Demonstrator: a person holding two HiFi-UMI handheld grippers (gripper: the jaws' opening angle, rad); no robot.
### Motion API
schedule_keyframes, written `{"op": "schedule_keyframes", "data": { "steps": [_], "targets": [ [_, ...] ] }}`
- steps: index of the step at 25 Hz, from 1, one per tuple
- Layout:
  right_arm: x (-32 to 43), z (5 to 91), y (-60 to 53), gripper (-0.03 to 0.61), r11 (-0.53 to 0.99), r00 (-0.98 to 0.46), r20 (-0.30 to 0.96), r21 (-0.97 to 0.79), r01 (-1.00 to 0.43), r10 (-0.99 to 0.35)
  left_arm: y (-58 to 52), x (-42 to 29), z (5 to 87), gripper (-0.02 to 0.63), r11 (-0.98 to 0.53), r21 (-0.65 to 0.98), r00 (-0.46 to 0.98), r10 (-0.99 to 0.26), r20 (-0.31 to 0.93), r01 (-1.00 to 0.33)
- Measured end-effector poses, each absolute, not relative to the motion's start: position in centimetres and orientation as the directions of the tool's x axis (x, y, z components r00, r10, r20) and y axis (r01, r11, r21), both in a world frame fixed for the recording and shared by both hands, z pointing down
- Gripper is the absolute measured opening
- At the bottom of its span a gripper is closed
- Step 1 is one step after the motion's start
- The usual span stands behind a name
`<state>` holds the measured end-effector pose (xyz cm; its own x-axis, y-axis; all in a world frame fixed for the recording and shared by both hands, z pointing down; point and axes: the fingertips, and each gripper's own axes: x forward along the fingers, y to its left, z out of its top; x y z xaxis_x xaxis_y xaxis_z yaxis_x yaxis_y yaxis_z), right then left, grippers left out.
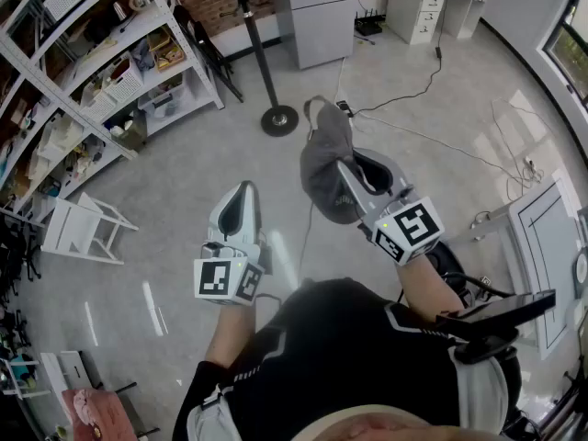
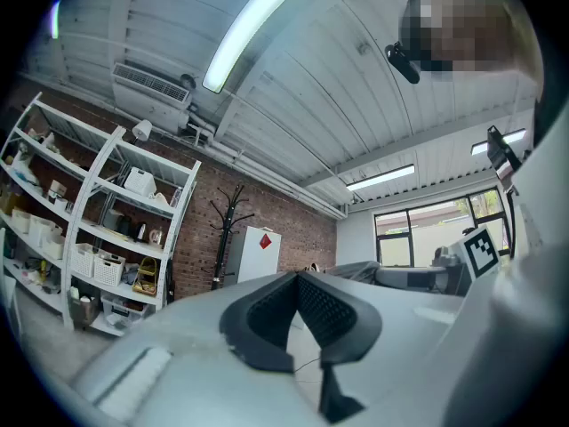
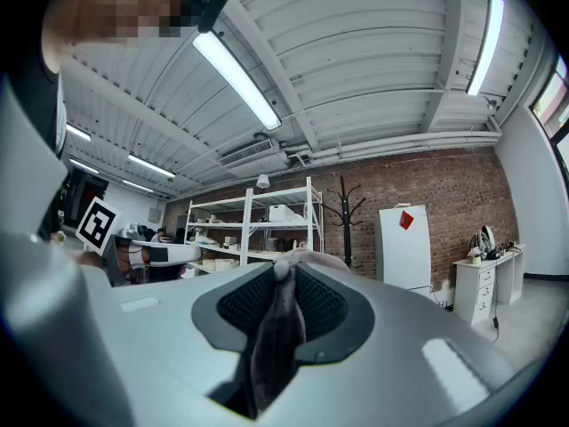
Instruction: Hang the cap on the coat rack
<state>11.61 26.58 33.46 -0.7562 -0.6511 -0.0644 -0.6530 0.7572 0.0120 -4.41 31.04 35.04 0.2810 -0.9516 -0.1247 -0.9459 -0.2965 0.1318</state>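
Observation:
A grey cap [image 1: 324, 159] hangs in the air in front of the person, with my right gripper [image 1: 352, 178] shut on its fabric. In the right gripper view a fold of the cap [image 3: 274, 332] is pinched between the dark pads. The black coat rack [image 1: 259, 55] stands on the floor beyond, its round base [image 1: 279, 119] just past the cap; its hooks show against the brick wall [image 3: 345, 213]. My left gripper [image 1: 243, 191] is held lower left of the cap, apart from it. Its jaws [image 2: 298, 278] meet at the tips with nothing between them.
White shelving [image 1: 87, 72] full of boxes lines the left side. A white cabinet [image 1: 317, 12] stands behind the coat rack and a drawer unit [image 1: 418, 7] at the back right. A white step stool [image 1: 83, 228] lies tipped on the floor. Cables [image 1: 432, 141] cross the floor at right.

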Motion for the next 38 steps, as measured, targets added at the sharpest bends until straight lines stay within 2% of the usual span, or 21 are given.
{"op": "schedule_keyframes", "data": {
  "steps": [15,38],
  "targets": [
    [12.2,34.4,25.8,0.087,0.738,-0.737,-0.083,0.026,-0.674,-0.67,30.5,-4.6,35.4,0.029,-0.307,0.134,0.292,-0.949,-0.12,-0.942],
    [4.0,33.6,24.1,0.089,0.714,-0.715,-0.096,0.045,-0.698,-0.693,27.6,-12.4,37.1,0.029,-0.358,0.177,0.337,-0.931,-0.14,-0.917]
  ]
}}
